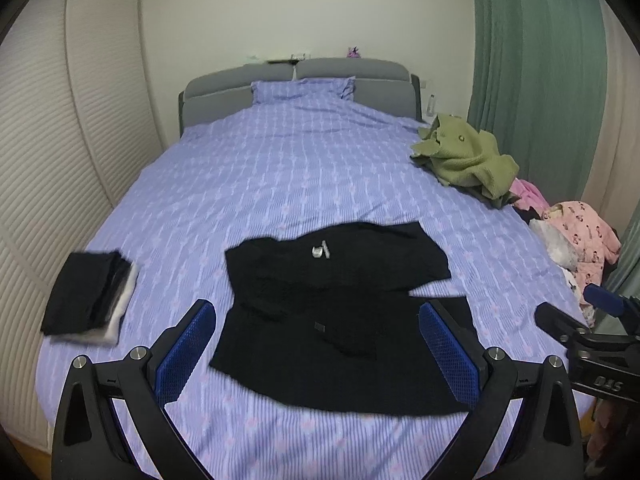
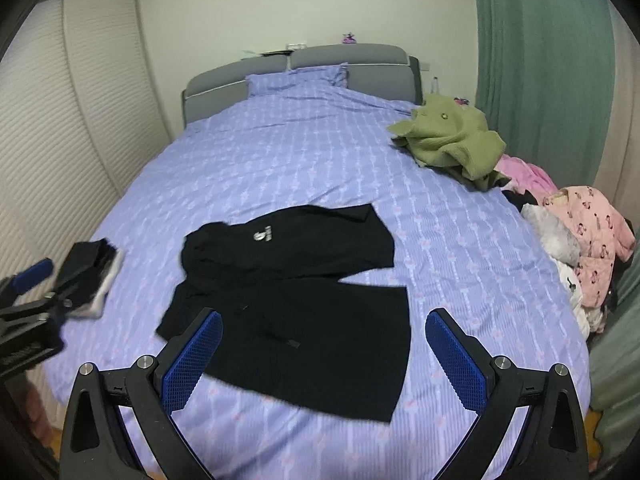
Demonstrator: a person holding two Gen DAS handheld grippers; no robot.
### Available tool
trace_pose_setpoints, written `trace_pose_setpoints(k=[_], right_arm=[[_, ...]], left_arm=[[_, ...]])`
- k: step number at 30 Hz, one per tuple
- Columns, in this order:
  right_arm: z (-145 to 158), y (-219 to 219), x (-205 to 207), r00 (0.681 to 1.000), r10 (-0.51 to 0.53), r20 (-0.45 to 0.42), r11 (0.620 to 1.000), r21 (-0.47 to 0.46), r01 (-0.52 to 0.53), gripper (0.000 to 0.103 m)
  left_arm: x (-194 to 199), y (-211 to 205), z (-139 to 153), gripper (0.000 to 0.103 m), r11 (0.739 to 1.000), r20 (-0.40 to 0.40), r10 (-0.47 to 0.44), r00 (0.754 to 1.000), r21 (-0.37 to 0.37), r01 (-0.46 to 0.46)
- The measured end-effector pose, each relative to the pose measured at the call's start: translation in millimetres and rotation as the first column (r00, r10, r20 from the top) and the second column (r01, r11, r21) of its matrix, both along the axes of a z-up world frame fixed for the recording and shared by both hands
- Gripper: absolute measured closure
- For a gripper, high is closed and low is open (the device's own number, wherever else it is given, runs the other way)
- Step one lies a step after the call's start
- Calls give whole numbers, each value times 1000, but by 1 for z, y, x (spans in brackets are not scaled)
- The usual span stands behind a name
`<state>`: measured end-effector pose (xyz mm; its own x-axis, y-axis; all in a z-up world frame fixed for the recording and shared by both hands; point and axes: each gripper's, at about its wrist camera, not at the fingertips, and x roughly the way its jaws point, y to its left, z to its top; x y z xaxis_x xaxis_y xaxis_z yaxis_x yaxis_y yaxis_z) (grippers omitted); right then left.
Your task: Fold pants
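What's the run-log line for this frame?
stage: pre-grasp | black pants: spread flat on bed | left tongs: open, empty | right tongs: open, empty

1. The left black two-finger gripper with blue mesh pads (image 1: 316, 354) is held with its jaws spread wide
2. The right black blue-padded gripper (image 2: 322, 358) is likewise spread wide, holding nothing

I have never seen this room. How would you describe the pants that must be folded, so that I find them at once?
Look at the bed with the purple cover. Near its foot, in the middle, the black pants lie spread flat with both legs apart. Unlike the folded dark stack on the left or the crumpled green garment on the right, they carry a small silver logo.
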<state>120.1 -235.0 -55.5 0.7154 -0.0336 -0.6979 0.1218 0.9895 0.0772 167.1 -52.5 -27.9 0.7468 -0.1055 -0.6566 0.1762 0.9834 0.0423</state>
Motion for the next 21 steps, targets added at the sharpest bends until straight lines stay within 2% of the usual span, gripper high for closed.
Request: trace_pose_setpoints(k=[4, 9, 13, 16, 18, 21], right_arm=[[-25, -12, 57, 1000, -2, 0, 997, -78, 2, 1], [-61, -35, 151, 998, 57, 9, 992, -109, -56, 4], [-98, -52, 228, 994, 103, -23, 989, -101, -105, 13], [-144, -69, 295, 986, 123, -110, 991, -29, -127, 28], [-172, -79, 325, 978, 121, -169, 993, 16, -120, 39], [-212, -90, 361, 969, 110, -223, 994, 1, -113, 41]], left_arm=[[56, -19, -24, 0, 999, 8, -13, 1000, 30, 13], [141, -44, -72, 0, 999, -10, -18, 1000, 37, 18], [212, -67, -118, 0, 999, -64, -15, 998, 38, 17], [263, -80, -155, 0, 999, -133, -15, 991, 33, 20], [289, -88, -177, 0, 999, -156, -29, 987, 35, 35], [324, -99, -209, 0, 996, -184, -39, 982, 68, 52]])
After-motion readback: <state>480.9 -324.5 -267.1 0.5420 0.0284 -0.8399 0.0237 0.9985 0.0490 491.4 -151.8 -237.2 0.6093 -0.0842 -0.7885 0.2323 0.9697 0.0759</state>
